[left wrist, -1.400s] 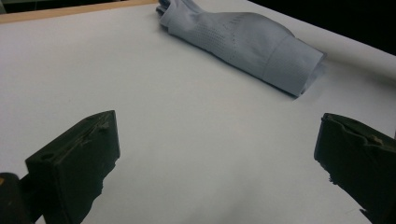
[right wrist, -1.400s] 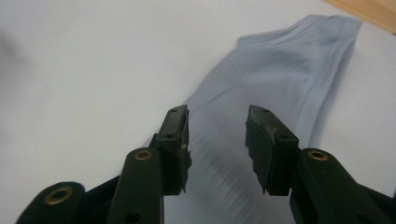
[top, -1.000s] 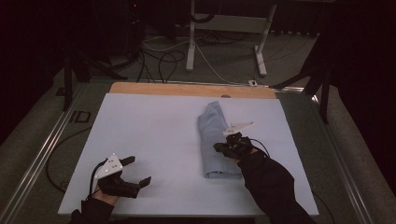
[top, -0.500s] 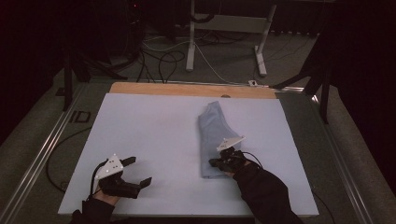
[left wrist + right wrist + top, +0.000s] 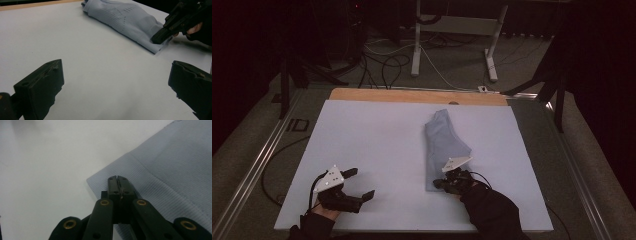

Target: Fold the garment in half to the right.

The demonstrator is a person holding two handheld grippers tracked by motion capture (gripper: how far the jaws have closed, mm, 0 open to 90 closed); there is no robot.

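Worktop (image 5: 377,150): a wide white sheet is covering it, and a strip of bare wood is showing along the far edge.
Folded cloth (image 5: 443,147): a pale blue, ribbed garment is lying flat on the right half of the worktop, as a long narrow shape running from the far side toward the person; its near corner is lying just under the right gripper.
Left gripper (image 5: 356,184): it is resting low over the near left part of the worktop, well apart from the cloth; its jaws are standing wide apart and nothing is between them, as the left gripper view is showing bare white surface there.
Right gripper (image 5: 438,183): it is pointing down at the near corner of the cloth; its jaws are pressed fully together, the tips are sitting on the ribbed hem, and I cannot tell if any fabric is pinched between them.
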